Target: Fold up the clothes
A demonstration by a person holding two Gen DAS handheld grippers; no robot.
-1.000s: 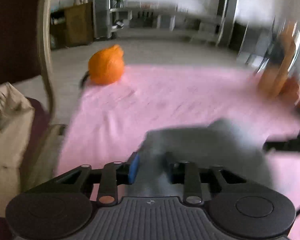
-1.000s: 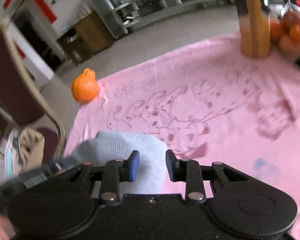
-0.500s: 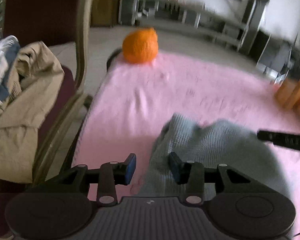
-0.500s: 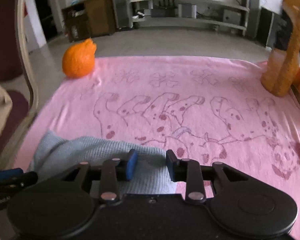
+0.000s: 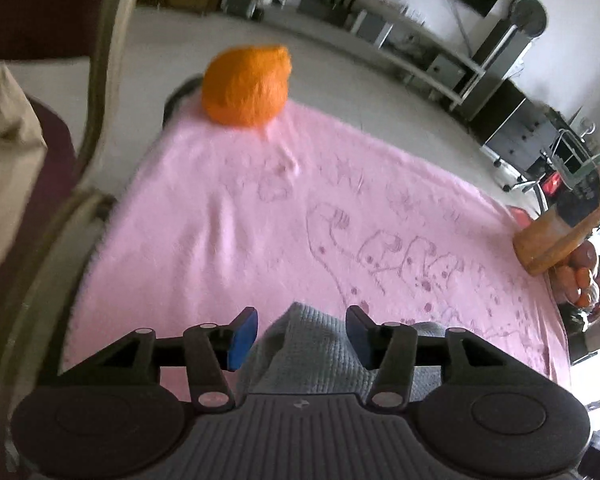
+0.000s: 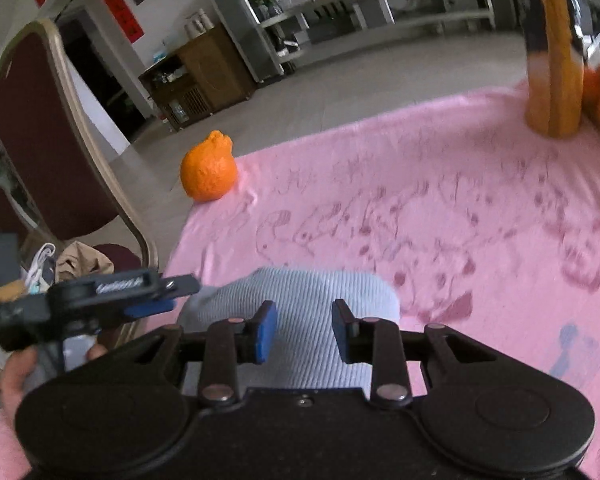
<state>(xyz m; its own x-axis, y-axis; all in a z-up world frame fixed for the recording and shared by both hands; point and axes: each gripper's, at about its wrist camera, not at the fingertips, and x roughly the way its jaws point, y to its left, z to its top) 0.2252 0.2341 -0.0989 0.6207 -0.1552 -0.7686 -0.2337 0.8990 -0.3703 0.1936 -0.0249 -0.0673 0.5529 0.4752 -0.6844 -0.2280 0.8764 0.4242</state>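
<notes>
A folded pale blue-grey knitted garment [image 5: 312,352] lies at the near edge of the pink printed cloth [image 5: 260,220]. It also shows in the right wrist view [image 6: 300,304]. My left gripper [image 5: 302,334] is open, its jaws apart on either side of a raised corner of the garment, not clamped. My right gripper [image 6: 305,334] is open above the garment, and nothing is held. The left gripper also shows in the right wrist view [image 6: 156,294] at the garment's left edge.
An orange knobbly fruit [image 5: 246,86] sits at the cloth's far left corner [image 6: 209,172]. A tall yellow-orange stand [image 6: 554,60] with oranges beside it is at the far right. A dark red chair [image 6: 48,136] with beige clothes [image 5: 4,184] stands left of the table.
My left gripper let go of the garment and opened wide. The garment dropped and now lies folded on the cloth. My right gripper stayed open over it while both views swung.
</notes>
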